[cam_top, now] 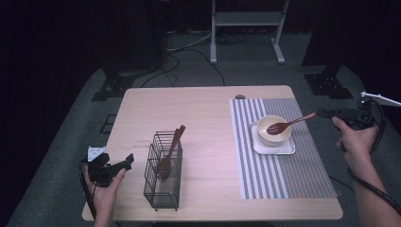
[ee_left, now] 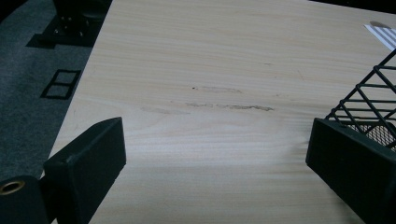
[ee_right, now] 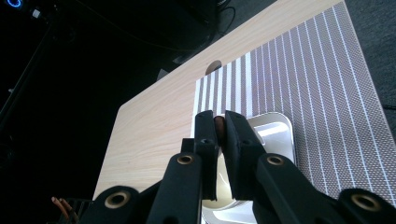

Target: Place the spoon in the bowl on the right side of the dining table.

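Right gripper [cam_top: 326,112] clenched on wooden spoon [cam_top: 288,124] over bowl [cam_top: 273,130] at three o'clock; left gripper [cam_top: 124,163] released beside basket [cam_top: 163,171].

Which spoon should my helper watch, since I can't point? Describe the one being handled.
Start at the striped placemat on the table's right side, then the cream bowl on its white tray. The spoon rests its head in that bowl, handle gripped by the right claw, unlike those in the wire basket.

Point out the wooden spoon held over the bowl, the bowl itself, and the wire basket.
wooden spoon [cam_top: 293,122], high view, middle of its handle.
bowl [cam_top: 283,135], high view, right side of its rim.
wire basket [cam_top: 152,166], high view, its left wall.
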A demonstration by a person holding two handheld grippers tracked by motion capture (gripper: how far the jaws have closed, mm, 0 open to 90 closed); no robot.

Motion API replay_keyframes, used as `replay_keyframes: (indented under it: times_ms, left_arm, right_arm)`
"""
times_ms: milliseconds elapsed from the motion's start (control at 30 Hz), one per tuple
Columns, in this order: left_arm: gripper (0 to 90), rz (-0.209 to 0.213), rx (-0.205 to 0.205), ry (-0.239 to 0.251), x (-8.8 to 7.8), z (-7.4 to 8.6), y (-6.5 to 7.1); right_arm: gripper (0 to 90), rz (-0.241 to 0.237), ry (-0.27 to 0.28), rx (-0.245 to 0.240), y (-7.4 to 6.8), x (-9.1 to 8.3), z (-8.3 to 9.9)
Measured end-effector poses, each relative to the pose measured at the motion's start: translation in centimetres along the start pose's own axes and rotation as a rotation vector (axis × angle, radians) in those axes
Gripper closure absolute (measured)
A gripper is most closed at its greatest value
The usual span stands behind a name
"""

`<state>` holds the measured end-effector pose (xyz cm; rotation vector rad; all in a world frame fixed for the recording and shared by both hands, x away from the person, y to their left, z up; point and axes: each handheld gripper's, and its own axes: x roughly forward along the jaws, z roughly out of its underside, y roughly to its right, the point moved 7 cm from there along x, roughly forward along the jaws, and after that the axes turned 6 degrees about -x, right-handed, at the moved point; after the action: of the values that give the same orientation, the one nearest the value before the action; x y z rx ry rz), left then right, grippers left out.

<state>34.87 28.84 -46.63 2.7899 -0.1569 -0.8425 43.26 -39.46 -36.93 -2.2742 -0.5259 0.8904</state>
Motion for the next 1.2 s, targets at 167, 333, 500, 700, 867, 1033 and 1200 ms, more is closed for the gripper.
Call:
replay_keyframes:
  times_ms: [167, 333, 500, 700, 867, 1033, 1200]
  left_arm:
    - [3.9, 0.0, 0.002, -0.002, 0.0, 0.0, 0.0]
    - [3.9, 0.0, 0.003, -0.002, 0.0, 0.0, 0.0]
    - [3.9, -0.001, 0.002, 0.0, 0.0, 0.0, 0.0]
    - [3.9, -0.001, 0.002, 0.0, 0.0, 0.0, 0.0]
    - [3.8, -0.001, 0.004, -0.001, 0.0, 0.0, 0.0]
    - [3.9, -0.001, 0.005, 0.0, 0.0, 0.0, 0.0]
    - [3.9, -0.001, 0.005, 0.001, 0.0, 0.0, 0.0]
  right_arm:
    - [83.3, 0.007, 0.007, 0.005, 0.3, -0.1, -0.1]
    - [83.3, 0.016, 0.013, 0.007, 0.6, 0.0, -0.1]
    - [83.3, 0.02, 0.018, 0.015, 1.0, 0.0, 0.0]
    - [83.3, 0.03, 0.027, 0.023, 1.5, -0.1, 0.1]
    - [83.3, 0.04, 0.035, 0.035, 2.0, -0.1, 0.2]
    - [83.3, 0.044, 0.035, 0.038, 2.4, -0.1, 0.4]
    - [83.3, 0.05, 0.037, 0.038, 2.7, -0.1, 0.5]
